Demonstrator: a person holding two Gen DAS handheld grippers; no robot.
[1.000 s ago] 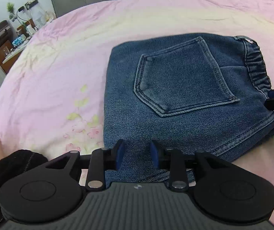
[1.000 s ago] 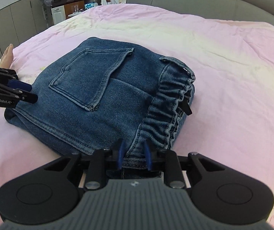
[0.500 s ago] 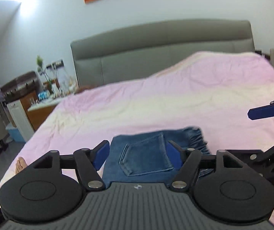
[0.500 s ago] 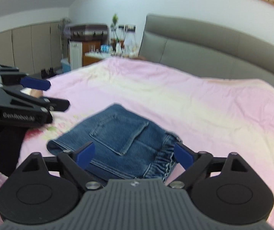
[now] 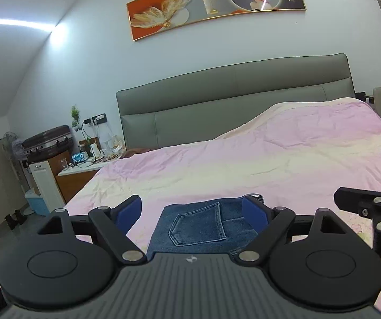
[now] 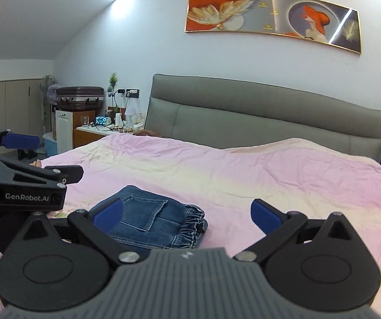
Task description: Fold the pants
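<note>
The blue denim pants (image 5: pixel 201 228) lie folded in a compact rectangle on the pink bed cover, back pocket up; they also show in the right wrist view (image 6: pixel 153 223), elastic waistband to the right. My left gripper (image 5: pixel 193 210) is open and empty, held back from and above the pants. My right gripper (image 6: pixel 187 212) is open wide and empty, also raised and apart from the pants. Each gripper shows at the edge of the other's view.
The bed cover (image 6: pixel 243 180) spreads wide around the pants. A grey headboard (image 6: pixel 243 117) stands at the far end. A bedside table (image 6: pixel 102 133) with clutter, a suitcase (image 6: pixel 80 98) and a fan stand at the left. A painting hangs above.
Both grippers let go of the folded pants, opened wide, and lifted up and back from them. The views tilted up from the denim to the whole bed and wall.
</note>
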